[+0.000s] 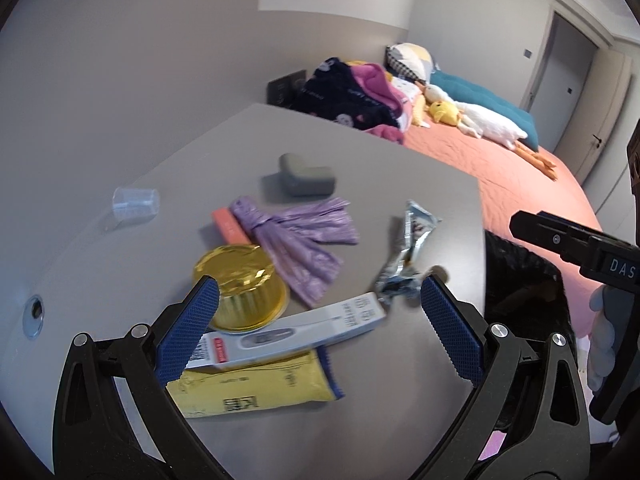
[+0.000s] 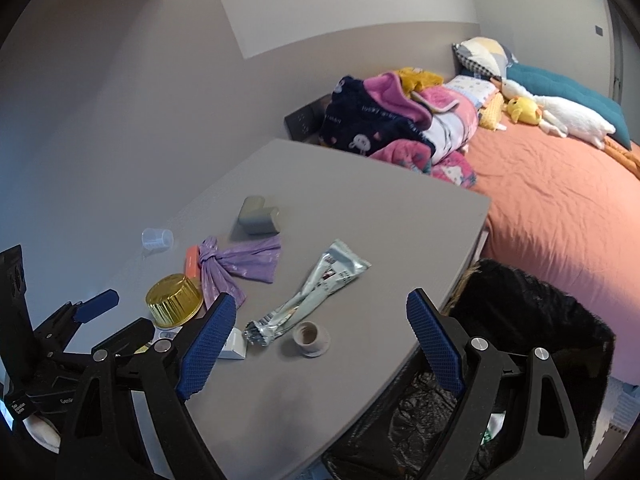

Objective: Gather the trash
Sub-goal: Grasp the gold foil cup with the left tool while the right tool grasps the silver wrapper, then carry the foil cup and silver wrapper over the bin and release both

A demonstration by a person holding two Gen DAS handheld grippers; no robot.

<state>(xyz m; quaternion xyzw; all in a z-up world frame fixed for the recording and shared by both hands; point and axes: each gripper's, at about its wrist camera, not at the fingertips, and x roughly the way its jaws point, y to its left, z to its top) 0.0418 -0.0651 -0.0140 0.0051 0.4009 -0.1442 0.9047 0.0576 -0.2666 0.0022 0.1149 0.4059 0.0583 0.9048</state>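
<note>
Trash lies on a grey table (image 1: 360,152). My left gripper (image 1: 320,292) hangs open over a white printed box (image 1: 296,336) that rests on a yellow packet (image 1: 256,388), with a gold foil cup (image 1: 240,292) by its left finger. Nothing is between its pads. My right gripper (image 2: 320,300) is open above a crumpled silver wrapper (image 2: 316,292) and a small beige roll (image 2: 310,338), touching neither. Farther back lie a knotted purple bag (image 2: 240,264), an orange stick (image 2: 192,262) and a clear plastic cup (image 2: 157,238).
A grey block (image 2: 258,214) sits mid-table. A bin lined with a black bag (image 2: 520,312) stands off the table's right edge, below my right gripper. Beyond it is a bed (image 2: 560,200) with an orange sheet, piled clothes and plush toys. A wall runs along the left.
</note>
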